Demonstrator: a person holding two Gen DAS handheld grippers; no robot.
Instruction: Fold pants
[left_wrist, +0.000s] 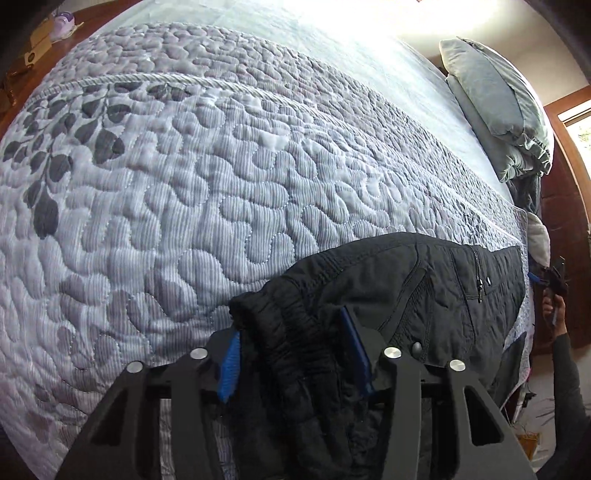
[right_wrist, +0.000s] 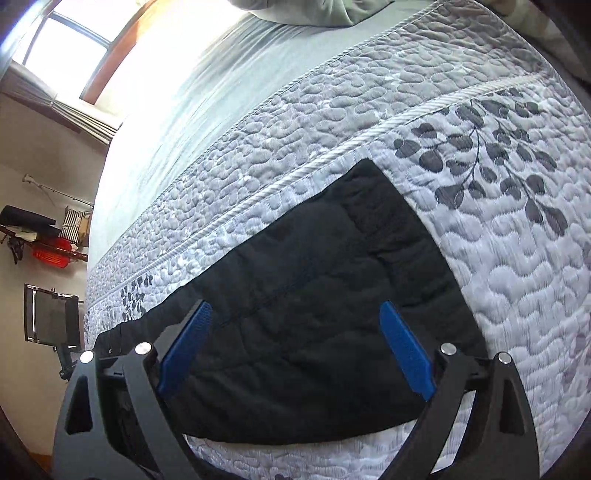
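Left gripper (left_wrist: 295, 354), lower centre of the left wrist view: jaws narrowed around the bunched elastic waistband of the black pants (left_wrist: 388, 295); pads look pressed in, so I read it as gripped. The pants lie on the quilted bedspread (left_wrist: 166, 184), lower right of that frame. Right gripper (right_wrist: 295, 350), lower centre of its own view: jaws wide, hovering over the flat leg end, nothing held. I'd close the right on the hem edge, both layers, then lift both ends level to keep the fold square.
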